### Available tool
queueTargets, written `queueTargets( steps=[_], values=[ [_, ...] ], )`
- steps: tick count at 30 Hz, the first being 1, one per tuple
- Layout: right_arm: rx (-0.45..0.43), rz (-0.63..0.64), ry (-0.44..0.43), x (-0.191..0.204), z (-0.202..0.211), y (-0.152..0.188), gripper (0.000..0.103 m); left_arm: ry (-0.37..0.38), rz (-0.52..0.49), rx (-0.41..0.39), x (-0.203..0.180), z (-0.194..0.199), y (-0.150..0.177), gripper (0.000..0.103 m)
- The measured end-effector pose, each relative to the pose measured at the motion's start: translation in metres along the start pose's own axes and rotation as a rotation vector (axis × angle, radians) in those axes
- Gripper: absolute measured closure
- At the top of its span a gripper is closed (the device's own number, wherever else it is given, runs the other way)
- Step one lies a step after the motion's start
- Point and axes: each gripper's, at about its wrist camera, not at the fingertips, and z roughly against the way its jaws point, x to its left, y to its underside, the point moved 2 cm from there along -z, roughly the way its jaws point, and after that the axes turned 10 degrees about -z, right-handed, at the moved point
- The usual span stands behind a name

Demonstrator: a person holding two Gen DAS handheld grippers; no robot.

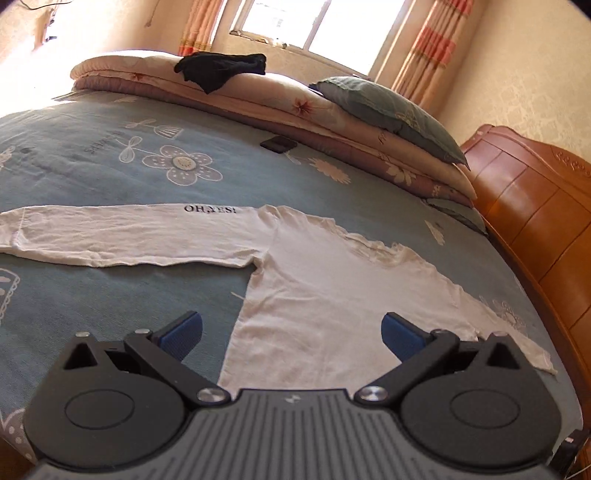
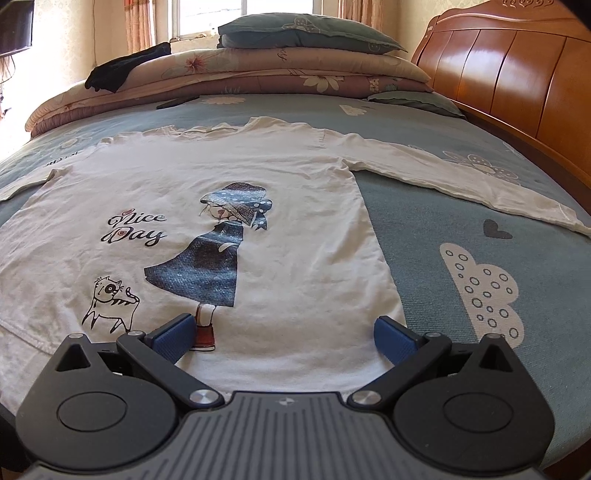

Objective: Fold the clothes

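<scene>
Garment: white long-sleeved shirt (image 2: 229,177) laid flat, print side up, on the bed (image 2: 443,206); both sleeves spread outward.
Left gripper (image 1: 291,332): fingers spread wide, nothing held, poised over the shirt's hem.
Right gripper (image 2: 284,332): fingers parted, empty, above the hem.
Background: folded quilts (image 2: 258,74), pillow (image 2: 306,33), dark garment (image 1: 221,68) noted.

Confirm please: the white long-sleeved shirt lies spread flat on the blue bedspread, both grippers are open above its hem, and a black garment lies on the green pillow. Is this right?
Not quite. The black garment lies on the folded floral quilts, not on the green pillow, as the left wrist view shows. The white shirt is spread flat on the bedspread, and the left gripper and right gripper are open.
</scene>
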Motion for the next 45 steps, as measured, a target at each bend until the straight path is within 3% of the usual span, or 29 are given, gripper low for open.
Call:
queueTargets(
  steps=[2, 4, 6, 9, 15, 18, 27, 45],
  values=[
    [0.003, -0.002, 0.005, 0.001, 0.000, -0.001, 0.000, -0.053, 0.135, -0.035, 0.050, 0.005, -0.008, 0.006],
    [0.018, -0.002, 0.007, 0.003, 0.000, -0.003, 0.000, -0.067, 0.331, -0.061, 0.106, 0.008, -0.008, 0.031],
    [0.048, 0.000, 0.001, 0.007, 0.004, -0.009, 0.000, -0.048, 0.539, -0.089, 0.157, 0.009, 0.002, 0.038],
    [-0.029, 0.065, -0.078, 0.024, 0.028, -0.017, 0.000, -0.066, 0.756, -0.167, 0.214, 0.009, 0.025, 0.038],
    [-0.118, 0.256, -0.205, 0.076, 0.055, -0.021, 0.000, -0.080, 0.991, -0.266, 0.280, -0.019, 0.061, 0.038],
    [-0.092, 0.278, -0.229, 0.095, 0.049, -0.020, 0.000, -0.096, 1.034, -0.261, 0.295, -0.043, 0.067, 0.038],
    [0.011, 0.280, -0.205, 0.116, 0.026, -0.016, 0.000, -0.108, 0.993, -0.229, 0.307, -0.094, 0.049, 0.039],
    [0.042, 0.266, -0.176, 0.118, 0.013, -0.017, 0.000, -0.150, 1.011, -0.306, 0.324, -0.111, 0.026, 0.038]
  ],
)
